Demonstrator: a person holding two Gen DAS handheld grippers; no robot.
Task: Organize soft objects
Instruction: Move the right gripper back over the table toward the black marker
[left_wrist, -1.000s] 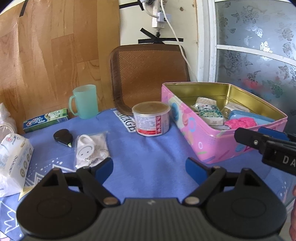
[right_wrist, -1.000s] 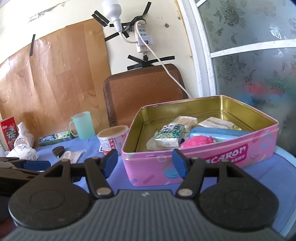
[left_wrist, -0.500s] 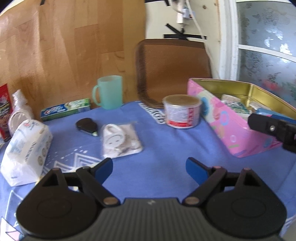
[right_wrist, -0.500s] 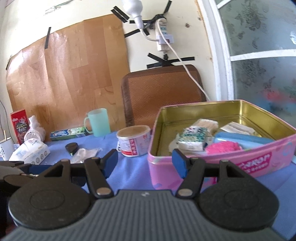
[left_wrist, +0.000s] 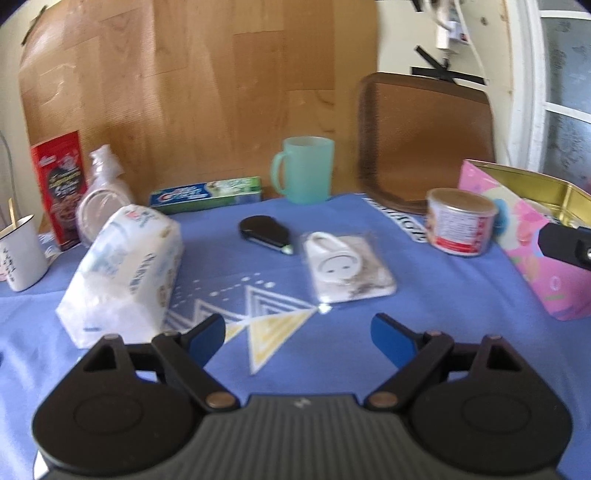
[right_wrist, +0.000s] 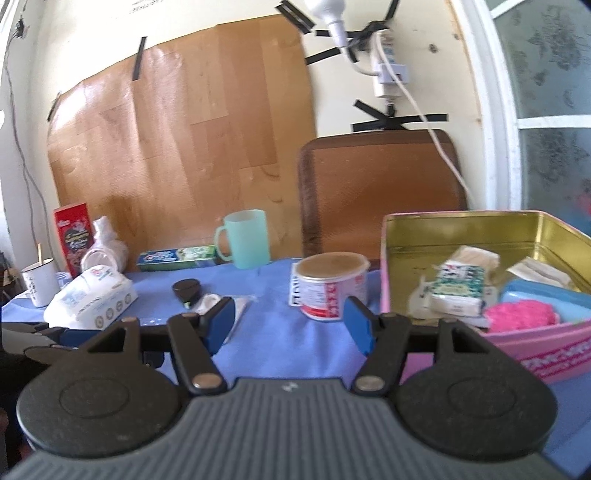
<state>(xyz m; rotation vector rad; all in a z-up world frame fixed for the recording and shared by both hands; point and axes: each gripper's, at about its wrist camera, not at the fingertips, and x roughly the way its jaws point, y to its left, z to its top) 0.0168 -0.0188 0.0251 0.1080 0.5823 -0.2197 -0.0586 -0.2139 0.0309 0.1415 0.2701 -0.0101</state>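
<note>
My left gripper (left_wrist: 298, 339) hangs over the blue patterned tablecloth (left_wrist: 443, 306) with its jaws spread wide and nothing between them. The white plastic-wrapped tissue pack (left_wrist: 123, 273) lies just ahead to its left, unheld. My right gripper (right_wrist: 290, 325) is likewise spread and empty, beside the pink metal tin (right_wrist: 546, 350), whose right end runs out of frame. Inside I see a fuzzy pink cloth (right_wrist: 521, 314) and a green-printed tissue packet (right_wrist: 458, 288); the rest is blurred. The clear-bagged white plug (left_wrist: 345, 269) is partly hidden behind my finger in the right view.
</note>
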